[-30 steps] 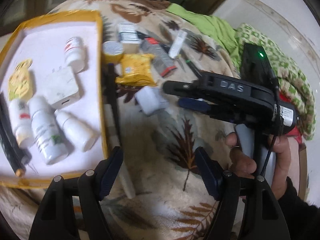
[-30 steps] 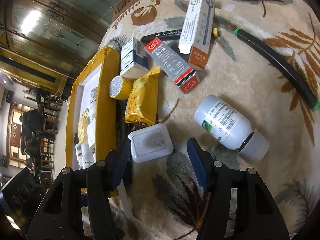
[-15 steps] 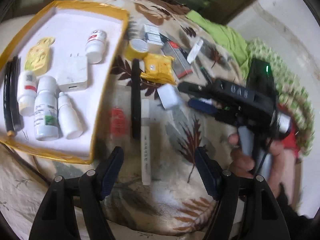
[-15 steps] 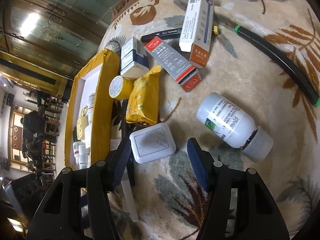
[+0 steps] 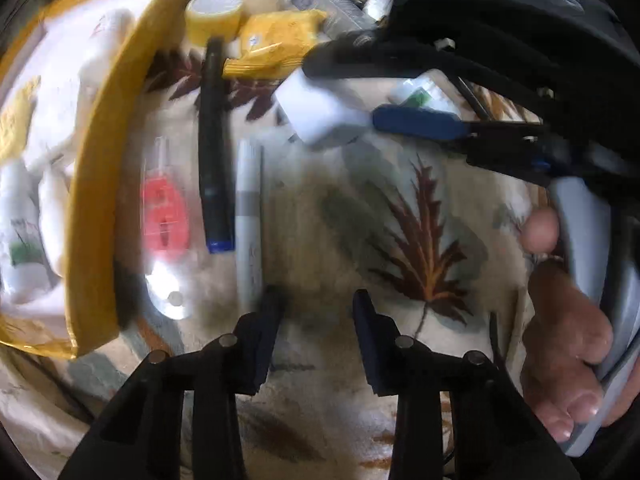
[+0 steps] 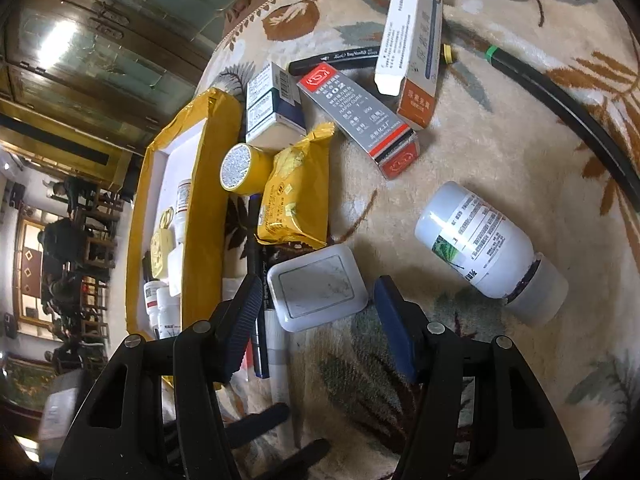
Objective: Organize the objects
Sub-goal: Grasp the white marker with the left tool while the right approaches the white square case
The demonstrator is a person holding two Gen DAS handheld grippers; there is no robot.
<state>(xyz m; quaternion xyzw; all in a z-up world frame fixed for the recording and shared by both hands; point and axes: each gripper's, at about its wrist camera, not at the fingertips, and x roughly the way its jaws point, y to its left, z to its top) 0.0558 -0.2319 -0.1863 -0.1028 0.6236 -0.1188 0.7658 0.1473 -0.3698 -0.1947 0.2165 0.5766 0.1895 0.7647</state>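
Loose objects lie scattered on the leaf-patterned cloth (image 6: 500, 152) beside the yellow tray (image 6: 208, 184), which already holds several small bottles. We bring our left gripper (image 5: 316, 304) down near the lower end of the grey marker (image 5: 249, 216); its jaws are closing, yet nothing sits between them, since the marker lies just left of the left finger. Next to it lie a black pen (image 5: 216, 140) and a clear packet with a red insert (image 5: 166, 216), close together. Our right gripper (image 6: 316, 300) hovers with jaws wide around the near edge of the white square case (image 6: 316, 286), not pressing on it.

We judge the chief risk to be a miss: the left jaws may shut on bare cloth, or nudge the marker so it rolls against the pen. The blur in the left view suggests fast motion, which makes that likelier. The white bottle (image 6: 488, 248) on its side could roll if bumped.
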